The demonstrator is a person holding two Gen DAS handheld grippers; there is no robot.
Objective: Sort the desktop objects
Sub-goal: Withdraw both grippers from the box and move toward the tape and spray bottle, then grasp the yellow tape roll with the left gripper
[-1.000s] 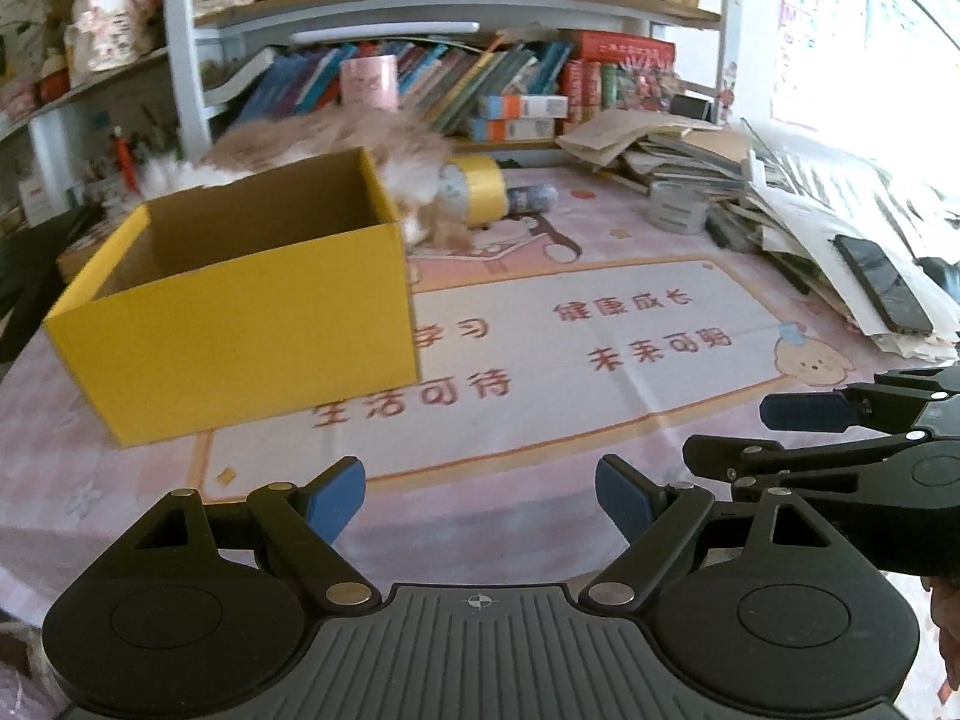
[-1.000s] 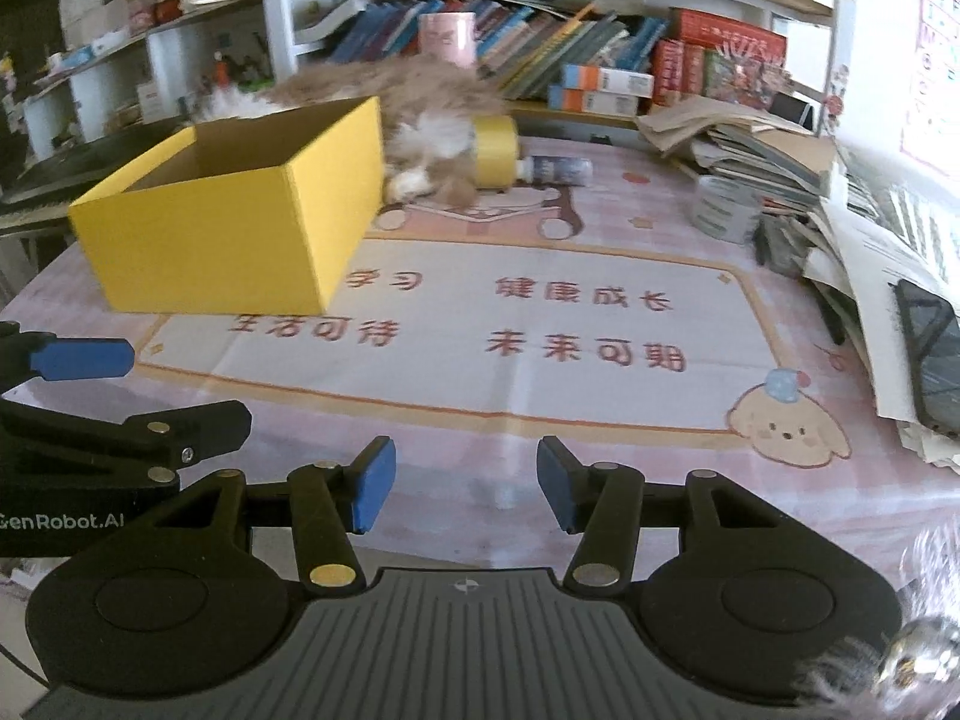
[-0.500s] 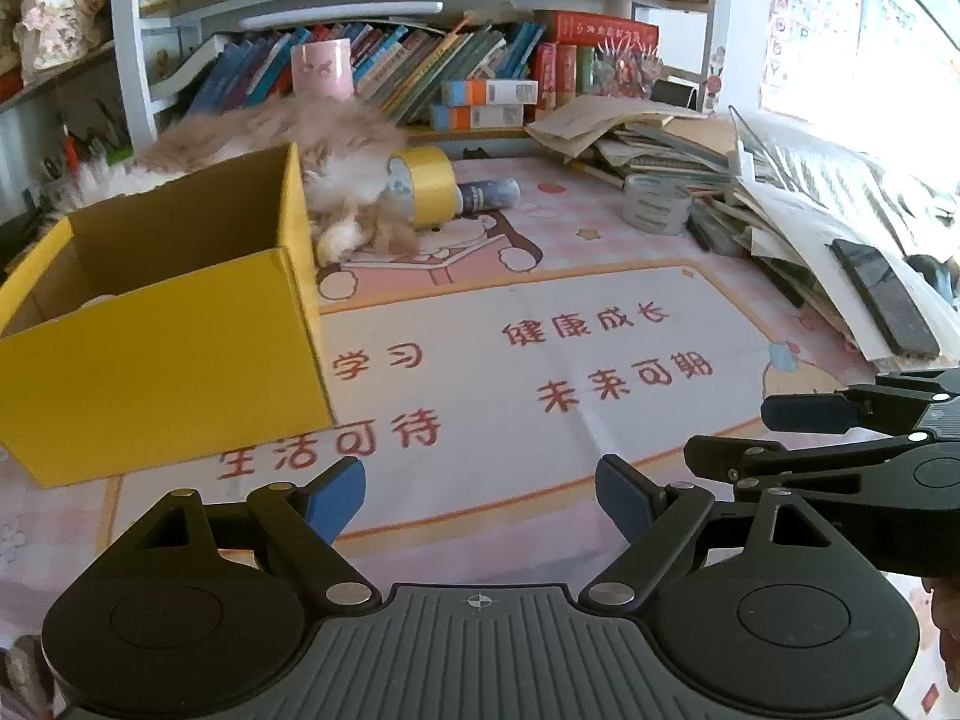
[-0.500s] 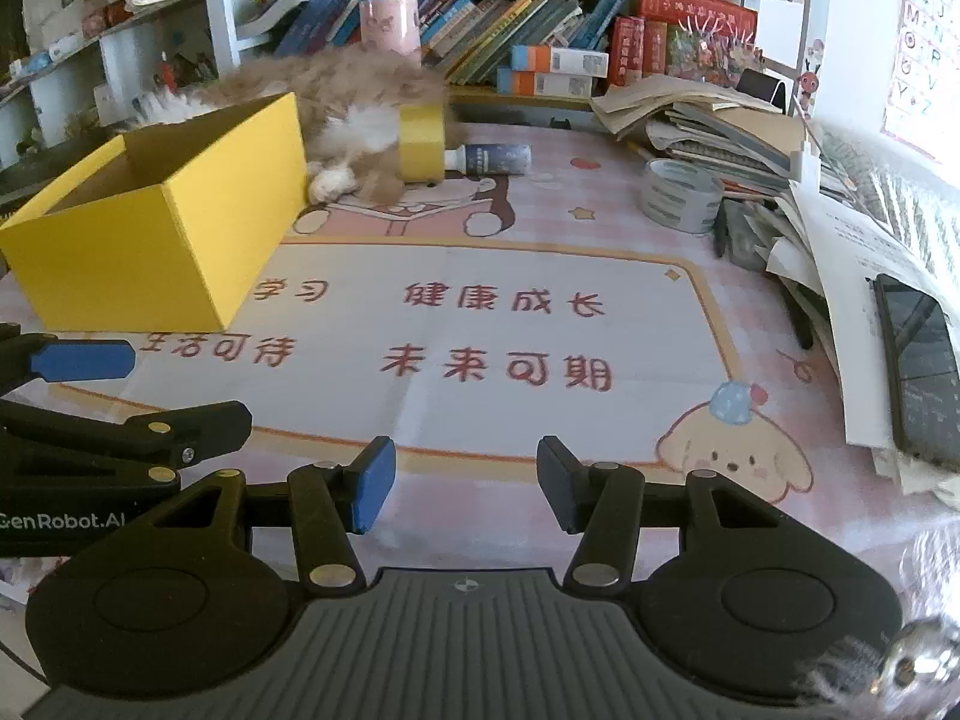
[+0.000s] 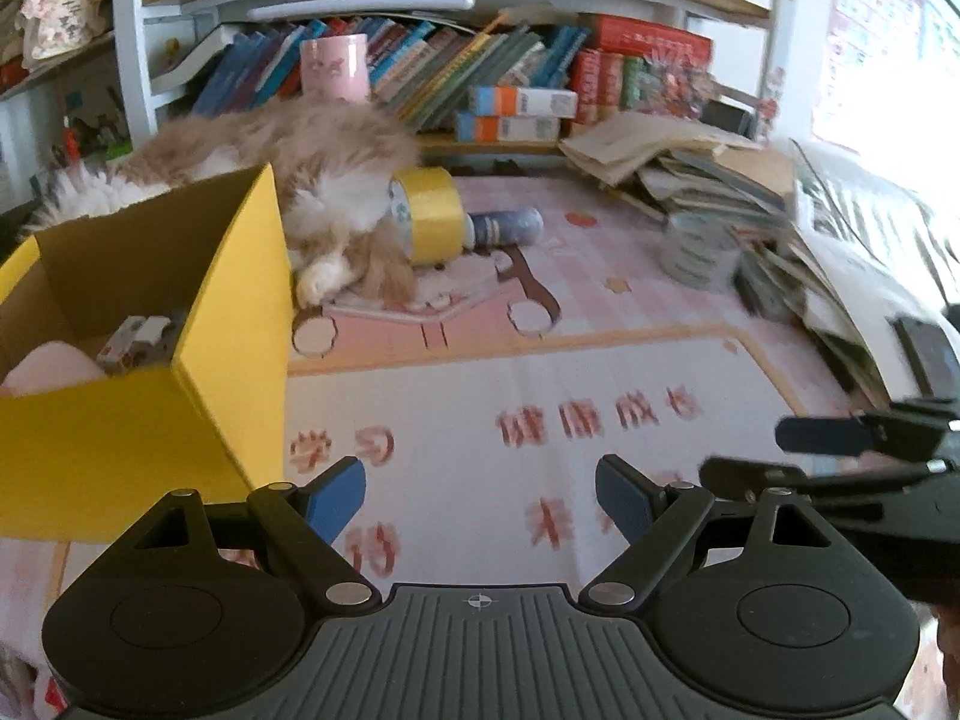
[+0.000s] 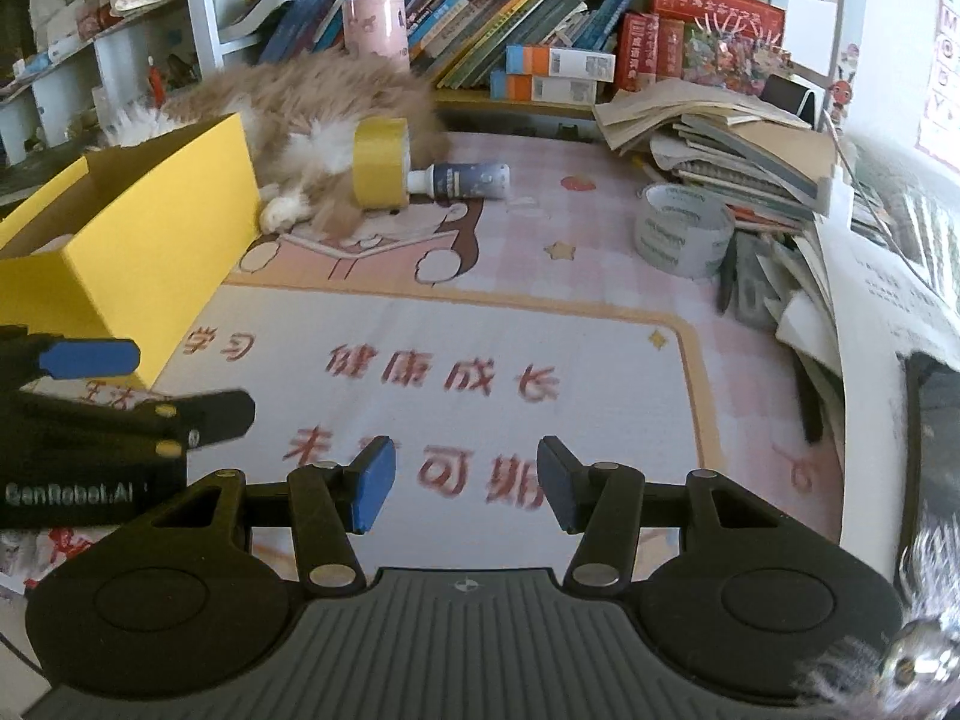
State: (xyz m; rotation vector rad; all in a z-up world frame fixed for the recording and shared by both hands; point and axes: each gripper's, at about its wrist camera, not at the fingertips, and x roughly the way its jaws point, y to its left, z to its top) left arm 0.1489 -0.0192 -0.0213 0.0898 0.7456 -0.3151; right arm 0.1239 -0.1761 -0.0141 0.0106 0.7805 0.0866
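Here, two tape rolls (yellow [image 6: 380,163], clear [image 6: 683,229]), one bottle [image 6: 465,180], one box [image 6: 129,252], left tool [image 5: 480,501] and right tool [image 6: 465,483] agape, empty.

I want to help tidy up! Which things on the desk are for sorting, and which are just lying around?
For sorting:
yellow box
yellow tape roll
small dark bottle
clear tape roll

Just lying around:
fluffy cat
stack of papers and notebooks
shelf books
pink cup
phone

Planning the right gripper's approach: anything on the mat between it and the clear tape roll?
Nothing in the right wrist view: from the right gripper to the clear tape roll there is only bare printed mat. Jaws open, empty.
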